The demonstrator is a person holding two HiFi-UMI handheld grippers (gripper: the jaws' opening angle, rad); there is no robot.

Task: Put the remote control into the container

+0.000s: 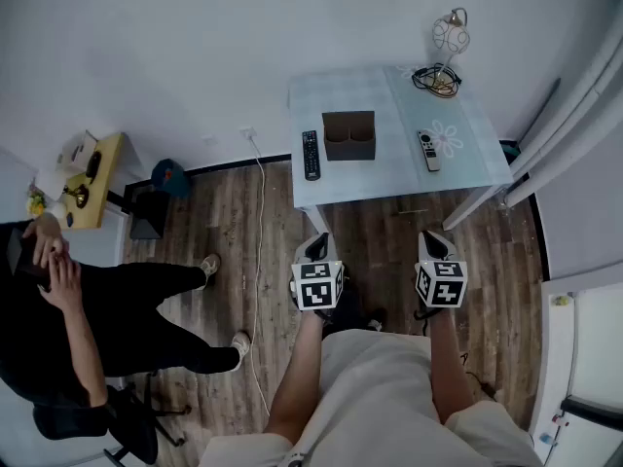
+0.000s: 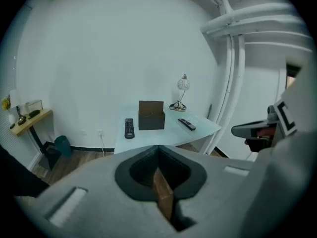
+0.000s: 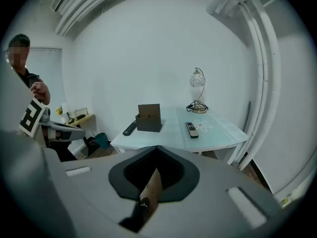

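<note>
Seen from the head view, a person stands on the wood floor short of a pale table, both forearms held forward and low, with the left tool and right tool side by side, angled down and well apart from the table's near edge. On the table a black remote lies just left of the brown container, and a grey remote lies to its right; neither is in the container. A lamp stands at the far corner, a white cable trails across the floor, and a seated person occupies the left beside a wooden shelf. In the left gripper view the left tool has its jaws pressed together with nothing between them; the black remote, container and grey remote sit far ahead with open floor between. In the right gripper view the right tool is likewise closed and empty, aimed toward the container, with the grey remote ahead to its right and the black remote to its left, both well out of its reach.
</note>
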